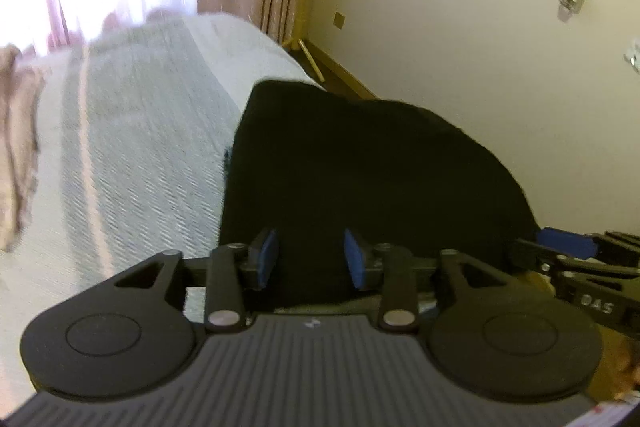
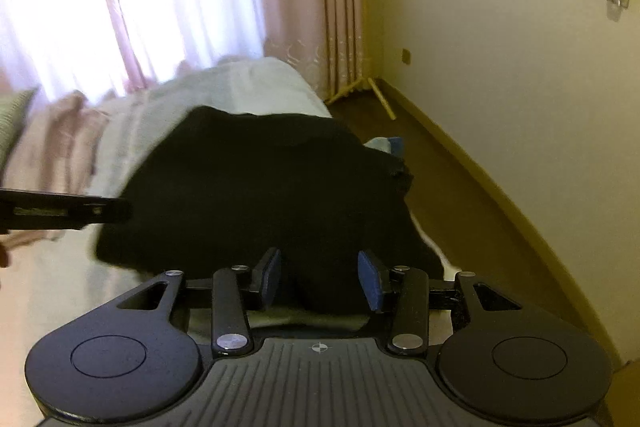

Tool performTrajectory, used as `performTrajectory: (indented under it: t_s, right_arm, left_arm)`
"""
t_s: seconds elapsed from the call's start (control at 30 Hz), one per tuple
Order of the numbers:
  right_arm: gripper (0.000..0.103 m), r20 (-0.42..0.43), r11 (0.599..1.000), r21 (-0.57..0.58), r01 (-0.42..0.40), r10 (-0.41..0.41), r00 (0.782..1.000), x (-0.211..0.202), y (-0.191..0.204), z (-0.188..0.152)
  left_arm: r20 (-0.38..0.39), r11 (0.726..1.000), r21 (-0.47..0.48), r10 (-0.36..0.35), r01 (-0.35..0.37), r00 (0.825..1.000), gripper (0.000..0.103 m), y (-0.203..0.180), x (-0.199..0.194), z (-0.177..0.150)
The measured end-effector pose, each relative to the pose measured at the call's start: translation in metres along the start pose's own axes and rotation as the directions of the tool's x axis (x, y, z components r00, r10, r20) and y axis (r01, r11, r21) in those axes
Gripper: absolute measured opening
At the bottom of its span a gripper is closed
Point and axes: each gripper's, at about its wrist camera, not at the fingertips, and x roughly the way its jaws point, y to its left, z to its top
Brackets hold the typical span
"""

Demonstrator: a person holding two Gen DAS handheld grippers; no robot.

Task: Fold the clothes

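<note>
Left wrist view shows the left gripper (image 1: 310,253) with jaws apart over the near edge of a black garment (image 1: 360,163) spread on the bed (image 1: 140,147), the right gripper (image 2: 320,275) likewise spread beside it, probably poised to pinch that hem for folding.

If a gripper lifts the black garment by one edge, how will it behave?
The black fabric garment would probably go floppy: it drapes over the edge of the pale textured bedspread. It likely sags unless held at two points, and probably drags rather than slides.
</note>
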Motion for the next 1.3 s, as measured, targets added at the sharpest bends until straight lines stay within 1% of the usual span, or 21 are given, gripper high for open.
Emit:
performTrajectory:
  t_s: [0.03,0.07,0.1,0.13,0.17,0.23,0.37,0.43,0.5,0.6,0.7,0.87,1.1,1.3]
  right_arm:
    - [0.046,-0.003,1.000,0.013,-0.005,0.005,1.000,-0.011,0.002,-0.003]
    - [0.050,-0.004,1.000,0.026,-0.018,0.018,1.000,-0.025,0.005,-0.007]
    - [0.053,-0.002,0.999,0.037,-0.033,0.033,0.999,-0.031,0.013,-0.008]
    - [0.054,0.000,0.998,0.046,-0.045,0.045,0.999,-0.042,0.016,-0.010]
    - [0.056,-0.001,0.997,0.055,-0.053,0.053,0.999,-0.051,0.020,-0.014]
    - [0.057,-0.001,0.996,0.064,-0.063,0.063,0.998,-0.075,0.030,-0.016]
    - [0.060,-0.005,0.996,0.078,-0.047,0.047,0.999,-0.109,0.055,-0.020]
    - [0.061,-0.002,0.995,0.088,-0.040,0.040,0.999,-0.125,0.069,-0.026]
    - [0.062,0.007,0.995,0.092,-0.039,0.038,0.999,-0.138,0.079,-0.031]
    - [0.062,0.011,0.994,0.103,-0.031,0.030,0.999,-0.160,0.092,-0.041]
    - [0.062,0.020,0.990,0.132,-0.044,0.041,0.999,-0.186,0.102,-0.051]
    - [0.062,0.029,0.990,0.133,-0.037,0.033,0.999,-0.215,0.117,-0.064]
    - [0.062,0.025,0.993,0.122,-0.008,0.005,1.000,-0.228,0.127,-0.078]
    - [0.062,0.027,0.993,0.115,0.002,-0.006,1.000,-0.228,0.126,-0.079]
  left_arm:
    - [0.000,1.000,0.017,0.017,-0.017,1.000,0.044,-0.005,-0.012,-0.002]
    - [-0.001,0.999,0.030,0.030,-0.030,1.000,0.051,-0.011,-0.025,-0.005]
    - [0.002,0.999,0.036,0.040,-0.040,0.999,0.058,-0.012,-0.037,-0.005]
    - [0.001,0.998,0.040,0.046,-0.046,0.999,0.062,-0.016,-0.050,-0.007]
    - [-0.003,0.998,0.044,0.051,-0.051,0.999,0.068,-0.018,-0.064,-0.011]
    - [-0.012,0.996,0.052,0.067,-0.066,0.998,0.072,-0.022,-0.086,-0.019]
    - [-0.018,0.991,0.081,0.108,-0.106,0.994,0.081,-0.025,-0.130,-0.038]
    - [-0.014,0.989,0.085,0.123,-0.122,0.992,0.082,-0.023,-0.147,-0.047]
    - [-0.020,0.990,0.073,0.123,-0.121,0.992,0.086,-0.018,-0.165,-0.057]
    - [-0.016,0.990,0.072,0.126,-0.125,0.992,0.088,-0.012,-0.194,-0.074]
    - [0.014,0.984,0.101,0.147,-0.148,0.989,0.090,-0.010,-0.220,-0.089]
    - [0.020,0.989,0.104,0.104,-0.105,0.994,0.090,-0.006,-0.253,-0.109]
    - [0.035,0.989,0.116,0.087,-0.091,0.996,0.090,-0.005,-0.267,-0.118]
    - [0.047,0.988,0.128,0.077,-0.083,0.996,0.090,-0.008,-0.270,-0.116]
